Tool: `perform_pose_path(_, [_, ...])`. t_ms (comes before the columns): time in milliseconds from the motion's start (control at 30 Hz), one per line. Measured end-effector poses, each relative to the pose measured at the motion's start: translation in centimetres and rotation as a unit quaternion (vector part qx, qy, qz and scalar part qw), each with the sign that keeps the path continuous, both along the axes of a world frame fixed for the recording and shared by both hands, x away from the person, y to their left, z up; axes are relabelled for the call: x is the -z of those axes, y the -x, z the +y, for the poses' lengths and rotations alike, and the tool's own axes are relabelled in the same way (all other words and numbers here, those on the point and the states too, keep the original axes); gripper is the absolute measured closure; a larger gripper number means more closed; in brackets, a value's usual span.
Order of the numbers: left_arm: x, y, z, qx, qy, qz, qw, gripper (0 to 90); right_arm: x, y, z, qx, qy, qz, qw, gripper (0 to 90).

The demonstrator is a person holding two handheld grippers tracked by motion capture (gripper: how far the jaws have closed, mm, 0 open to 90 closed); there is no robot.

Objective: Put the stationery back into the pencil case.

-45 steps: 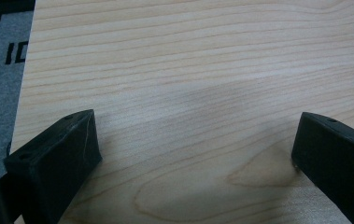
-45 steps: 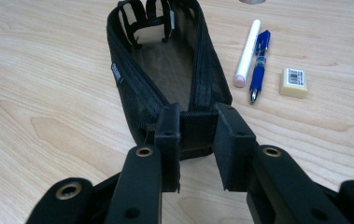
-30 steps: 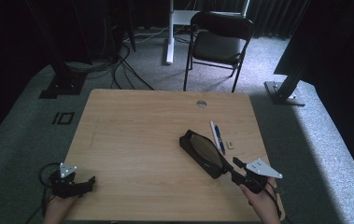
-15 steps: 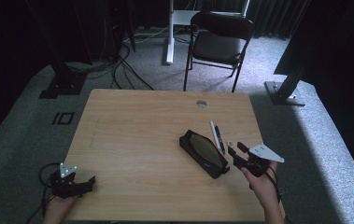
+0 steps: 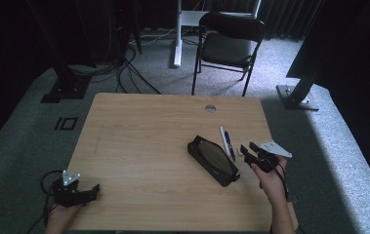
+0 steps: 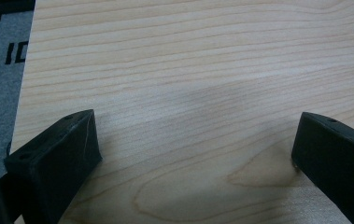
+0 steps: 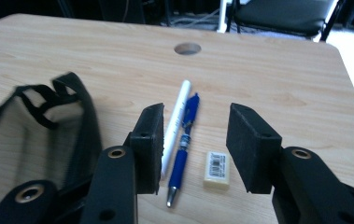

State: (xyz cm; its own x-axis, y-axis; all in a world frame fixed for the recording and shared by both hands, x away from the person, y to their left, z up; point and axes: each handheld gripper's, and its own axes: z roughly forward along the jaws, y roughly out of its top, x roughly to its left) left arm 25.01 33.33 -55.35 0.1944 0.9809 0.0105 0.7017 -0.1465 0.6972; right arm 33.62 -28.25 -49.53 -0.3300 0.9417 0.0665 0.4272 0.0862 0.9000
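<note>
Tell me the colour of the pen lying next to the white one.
Blue, with a silver tip; the right gripper view shows it best.

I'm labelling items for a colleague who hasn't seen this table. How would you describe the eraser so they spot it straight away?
On the wooden table, look right of the black mesh pencil case, where a white pen and a blue pen lie side by side. Just right of the blue pen is the eraser: a small, pale block with a barcode label, far shorter than either pen.
</note>
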Motion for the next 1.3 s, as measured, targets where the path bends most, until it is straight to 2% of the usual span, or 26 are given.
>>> perform_pose_path(433, [0.0,0.0,0.0,0.0,0.0,0.0,1.0,1.2,2.7,-2.8,-0.1,0.024,0.003,0.051,0.9984,58.3])
perform_pose_path(767, [0.0,0.0,0.0,0.0,0.0,0.0,1.0,1.2,4.4,-3.7,0.1,0.032,0.013,0.079,0.9963,58.2])
perform_pose_path(1300, [0.0,0.0,0.0,0.0,0.0,0.0,1.0,1.2,5.5,-4.6,0.5,0.043,0.041,0.112,0.992,60.6])
